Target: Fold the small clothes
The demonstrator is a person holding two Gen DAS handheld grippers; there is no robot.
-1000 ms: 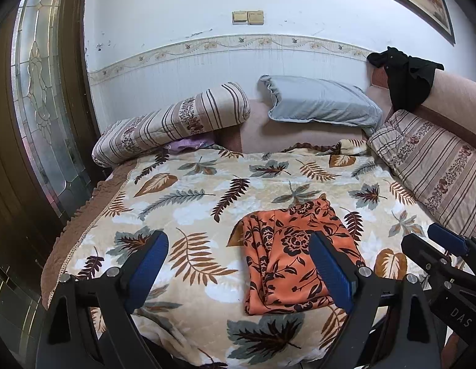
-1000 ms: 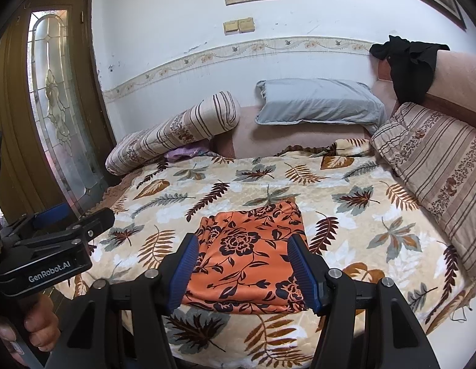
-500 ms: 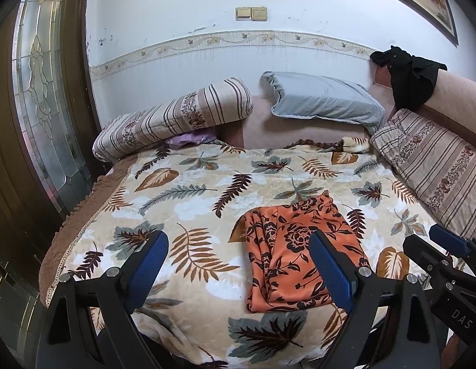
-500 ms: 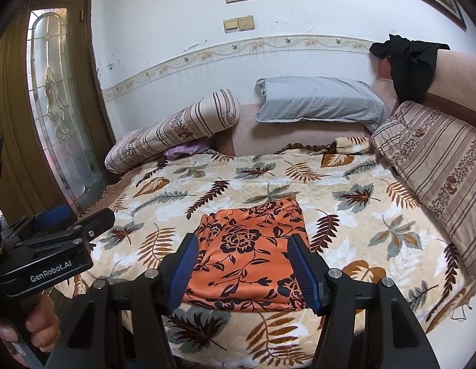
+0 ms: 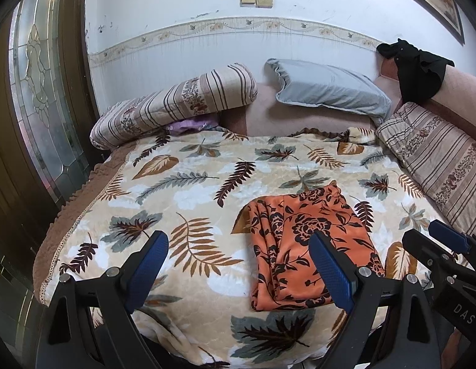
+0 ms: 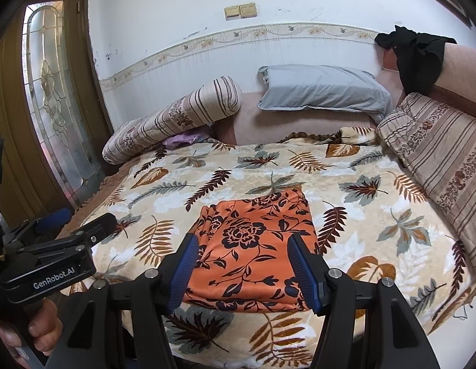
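Folded orange garment (image 6: 253, 246) on leaf blanket (image 6: 361, 215), pillows (image 6: 324, 89) behind, both claws apart

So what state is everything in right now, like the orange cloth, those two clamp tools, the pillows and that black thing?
Orange floral garment: folded into a flat rectangle, lying on the blanket, untouched.
Left gripper: open, empty, held above the bed.
Right gripper: open, empty, facing the garment.
Leaf-print blanket: spread flat over the bed.
Grey pillow: lying at the head of the bed.
Striped bolster: lying tilted.
Black garment: draped, unfolded.
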